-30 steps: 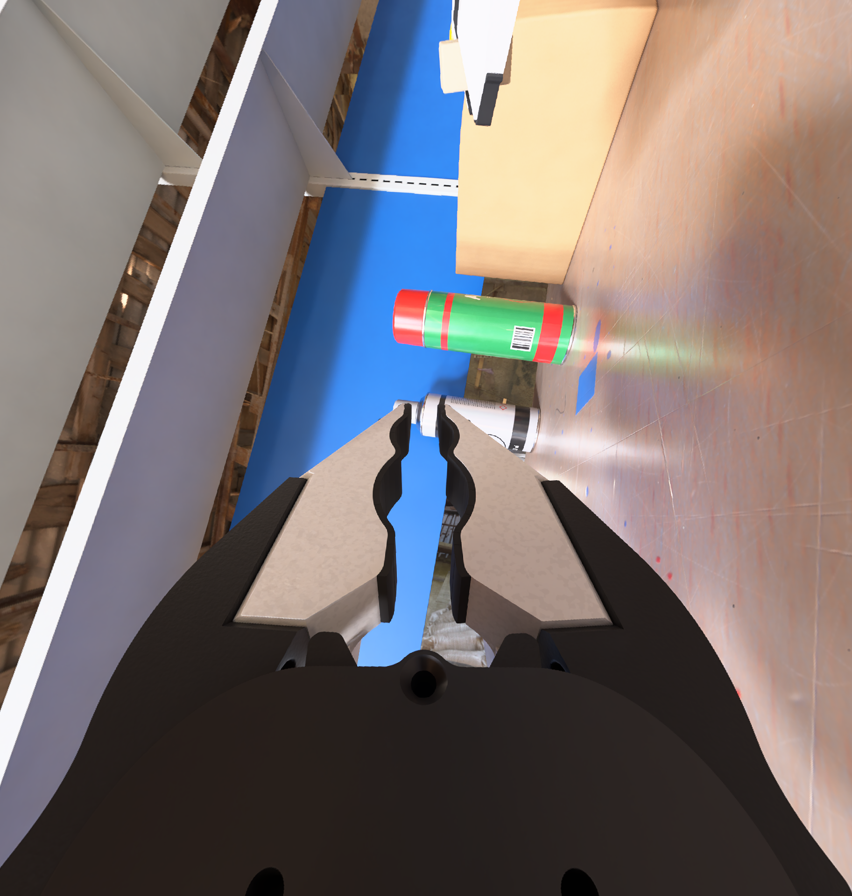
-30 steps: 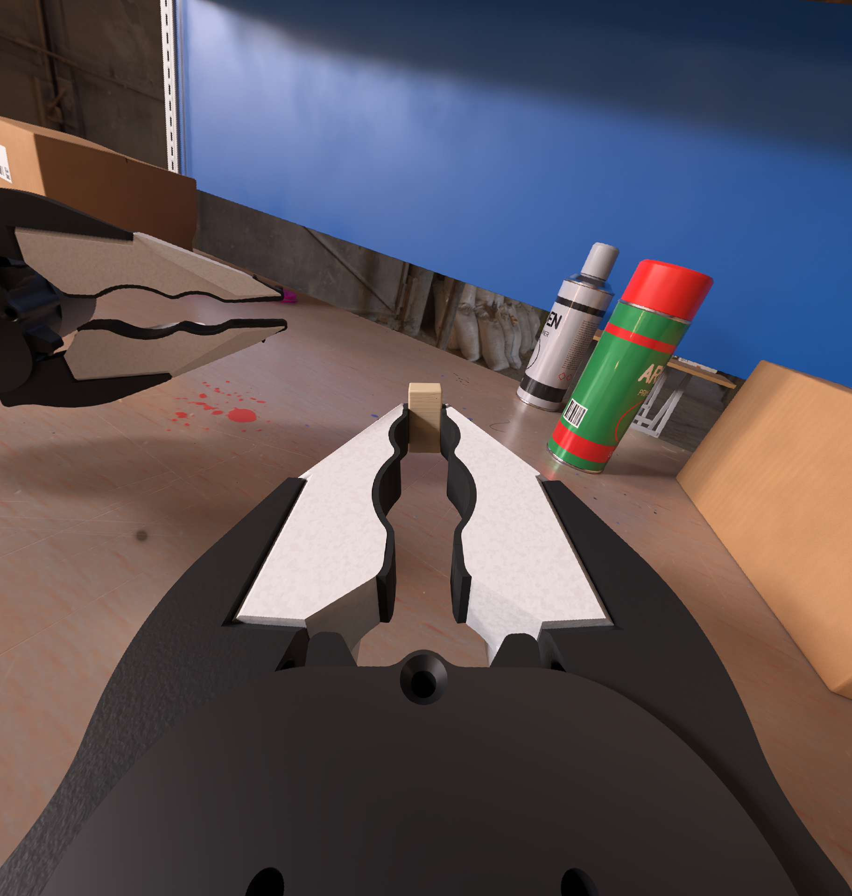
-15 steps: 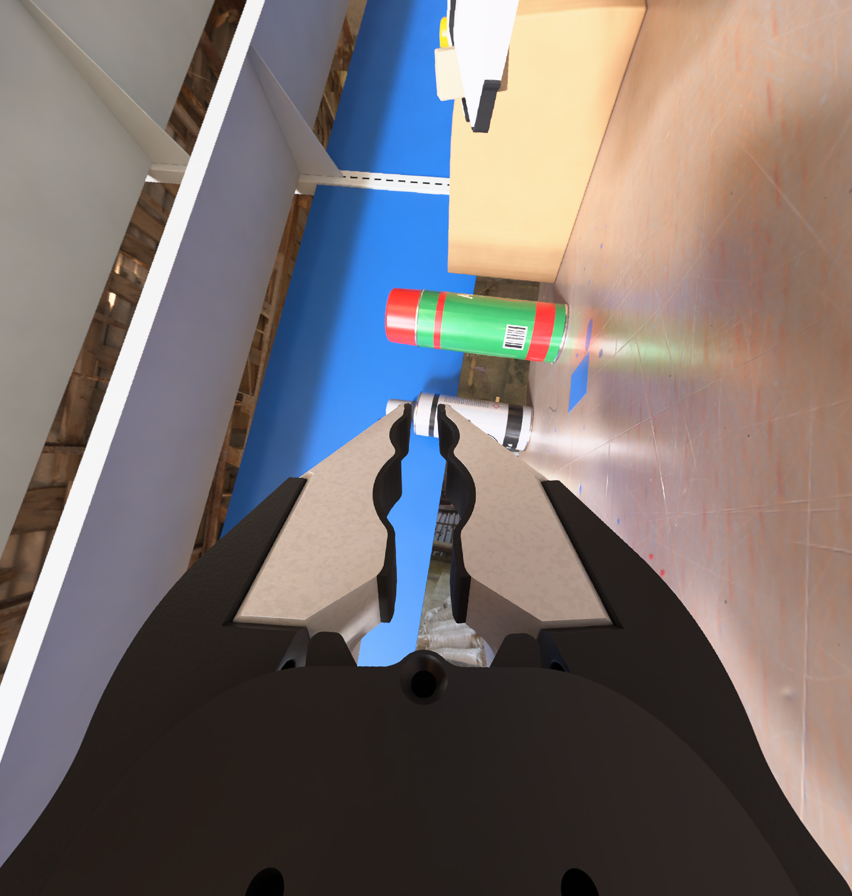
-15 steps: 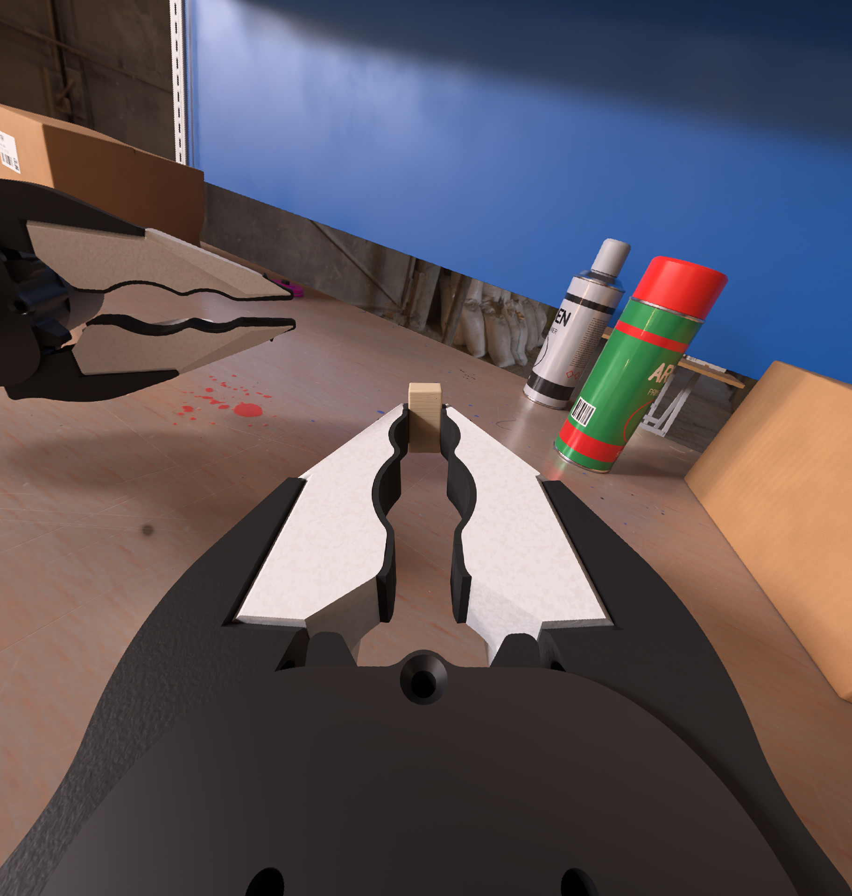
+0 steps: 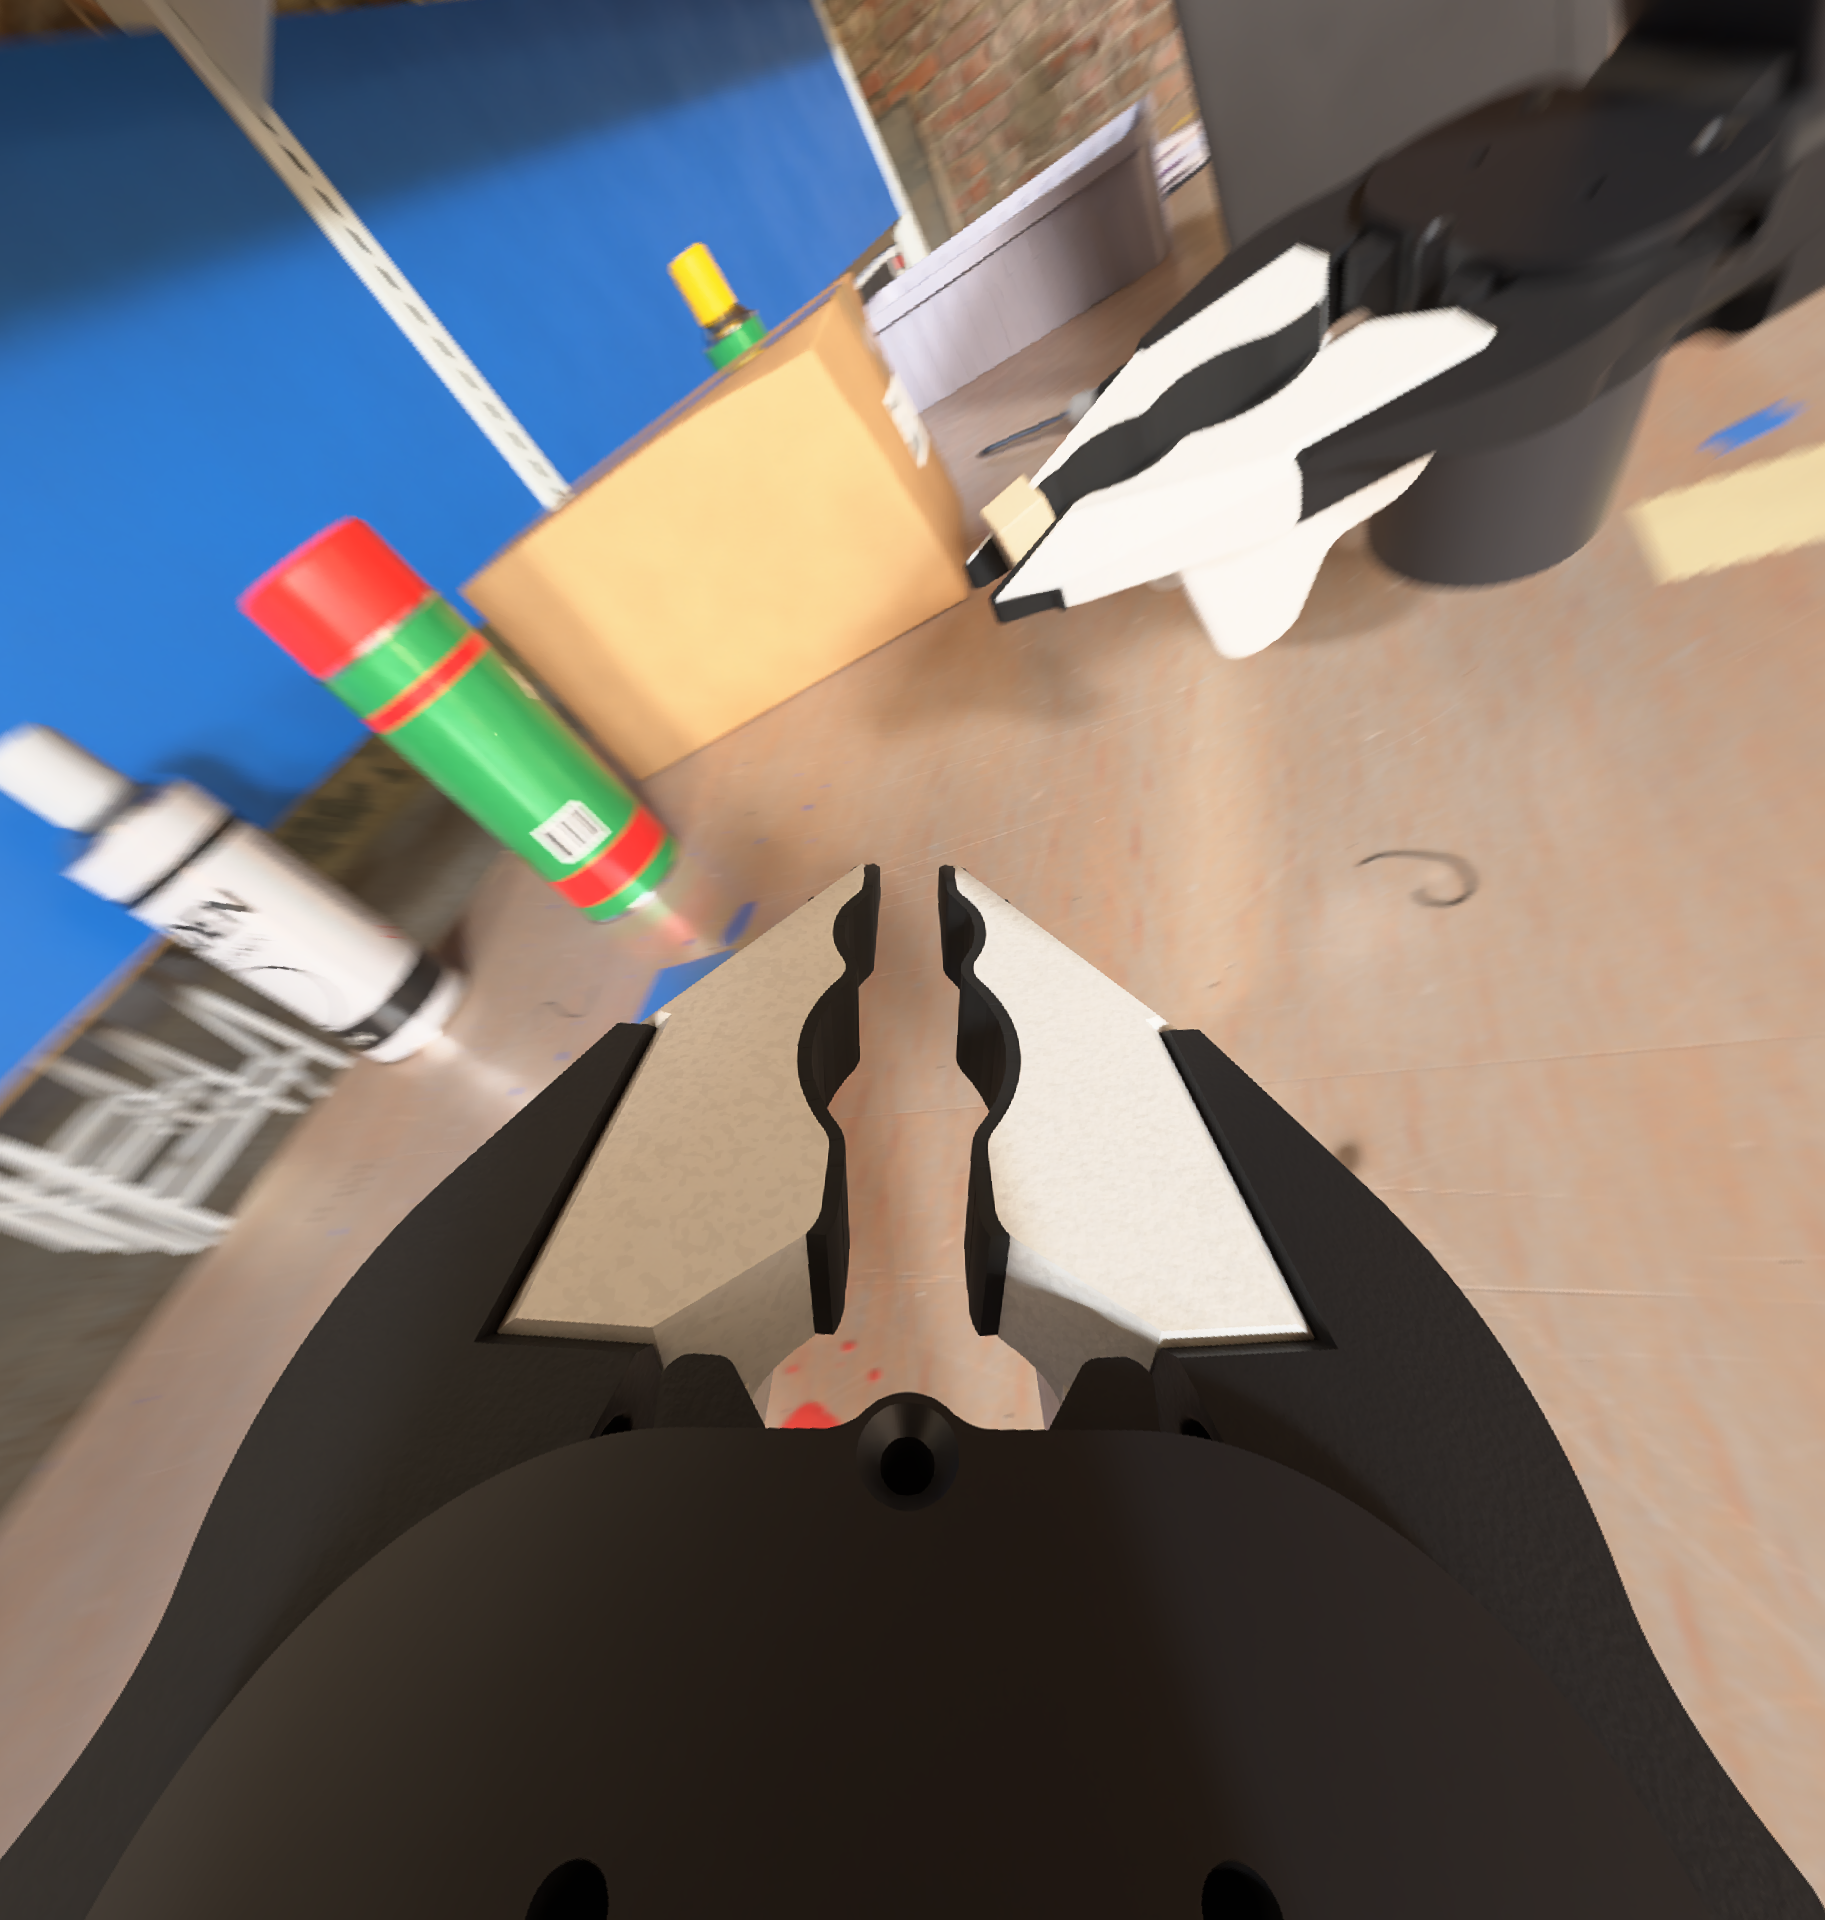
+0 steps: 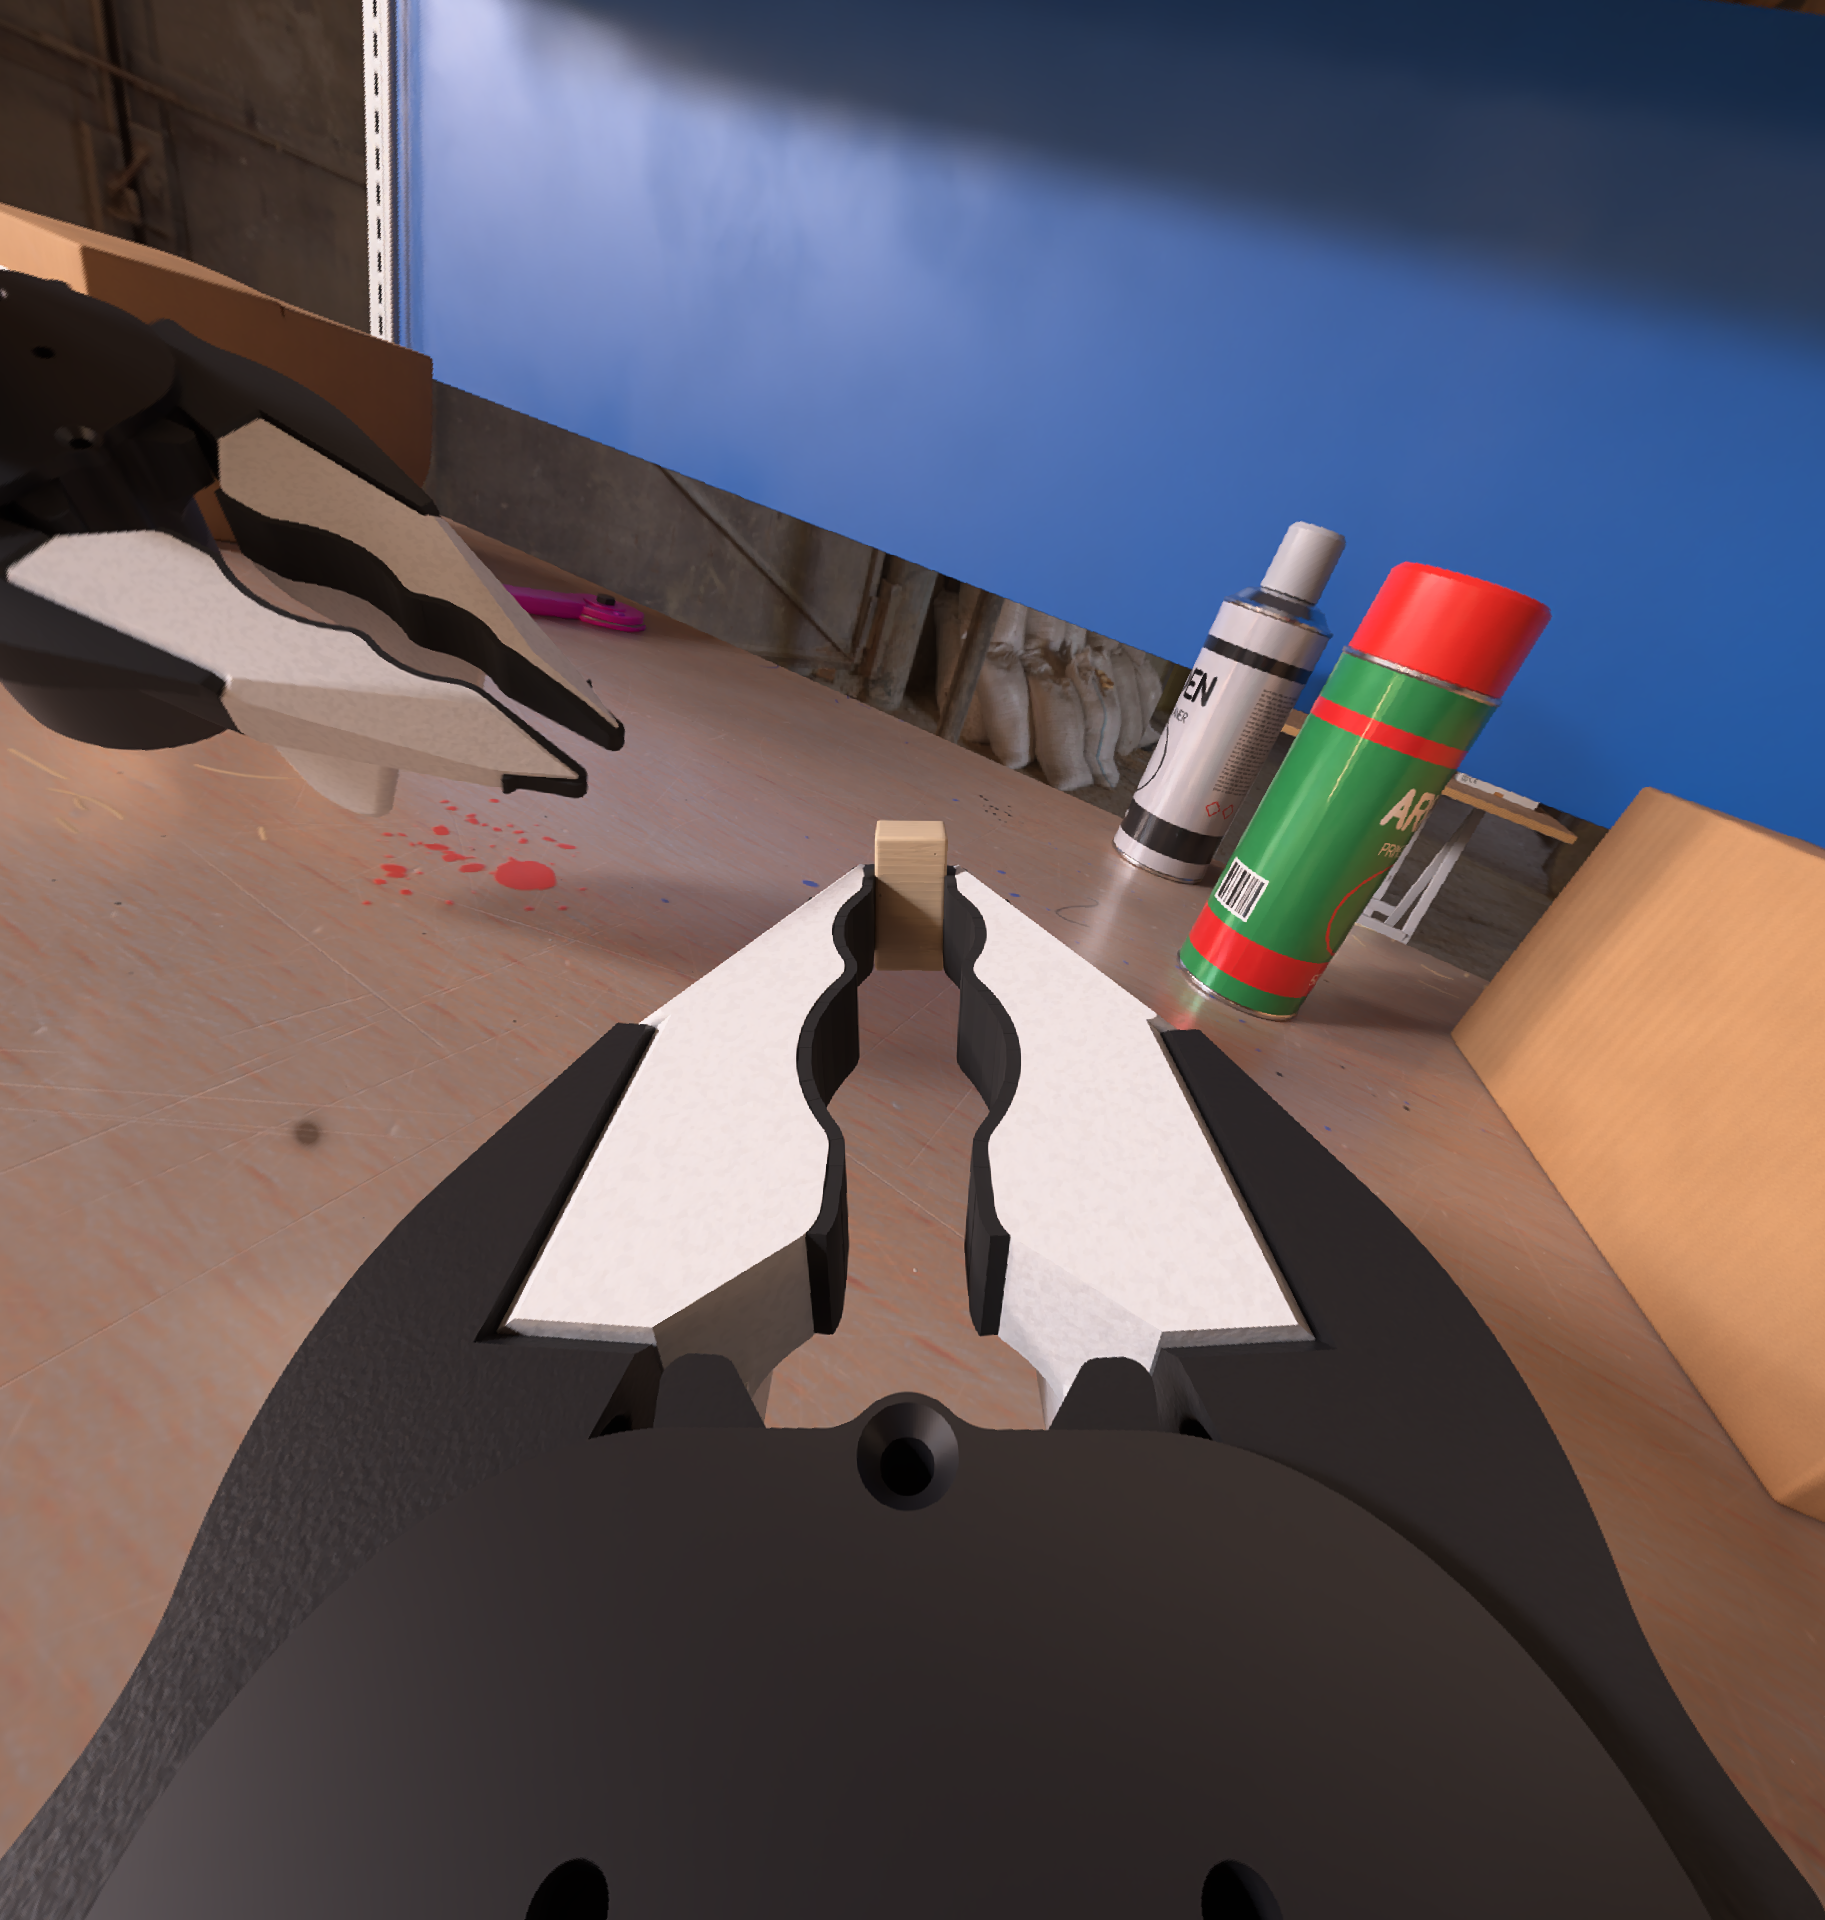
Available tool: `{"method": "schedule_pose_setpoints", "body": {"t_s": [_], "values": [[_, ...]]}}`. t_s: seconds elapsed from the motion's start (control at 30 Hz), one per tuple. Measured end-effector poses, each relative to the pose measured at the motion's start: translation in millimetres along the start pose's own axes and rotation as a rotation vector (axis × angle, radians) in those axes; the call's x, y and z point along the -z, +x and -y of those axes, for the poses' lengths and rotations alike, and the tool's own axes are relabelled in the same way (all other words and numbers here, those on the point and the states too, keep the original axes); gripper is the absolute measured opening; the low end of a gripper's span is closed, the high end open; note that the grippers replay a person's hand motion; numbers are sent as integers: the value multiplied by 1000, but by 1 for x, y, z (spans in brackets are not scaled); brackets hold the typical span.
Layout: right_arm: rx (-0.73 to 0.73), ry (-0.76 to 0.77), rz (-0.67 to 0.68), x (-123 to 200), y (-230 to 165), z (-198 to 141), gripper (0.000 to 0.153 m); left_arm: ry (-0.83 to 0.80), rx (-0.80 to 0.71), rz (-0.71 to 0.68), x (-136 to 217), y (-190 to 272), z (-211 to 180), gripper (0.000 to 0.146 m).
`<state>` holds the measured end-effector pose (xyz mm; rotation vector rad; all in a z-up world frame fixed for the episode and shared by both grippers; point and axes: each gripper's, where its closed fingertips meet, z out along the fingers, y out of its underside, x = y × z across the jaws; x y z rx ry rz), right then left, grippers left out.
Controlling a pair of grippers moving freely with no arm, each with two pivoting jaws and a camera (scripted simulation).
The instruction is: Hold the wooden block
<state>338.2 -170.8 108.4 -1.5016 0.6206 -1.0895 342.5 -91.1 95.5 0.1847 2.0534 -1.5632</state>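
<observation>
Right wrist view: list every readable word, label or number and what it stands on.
I won't copy out writing; here is what bears it.
On the white spray can: dark lettering down its side, partly out of sight.
On the green spray can: pale lettering, plus a barcode too small to read.
On the wooden block in the right gripper: none.

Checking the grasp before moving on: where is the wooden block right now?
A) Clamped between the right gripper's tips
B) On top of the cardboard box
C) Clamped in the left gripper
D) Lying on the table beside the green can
A: the wooden block sits pinched between the tips of the right gripper, while the left gripper holds nothing between its jaws.
</observation>
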Motion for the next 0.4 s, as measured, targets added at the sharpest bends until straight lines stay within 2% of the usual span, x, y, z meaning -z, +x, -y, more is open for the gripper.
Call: {"method": "schedule_pose_setpoints", "body": {"t_s": [0.2, 0.4], "values": [[2, -4, 5, 0, -1, -1, 11, 16, 288, -190, -1, 12, 2, 11], [2, -9, 12, -1, -2, -2, 11, -9, 438, -235, -2, 11, -5, 11]]}}
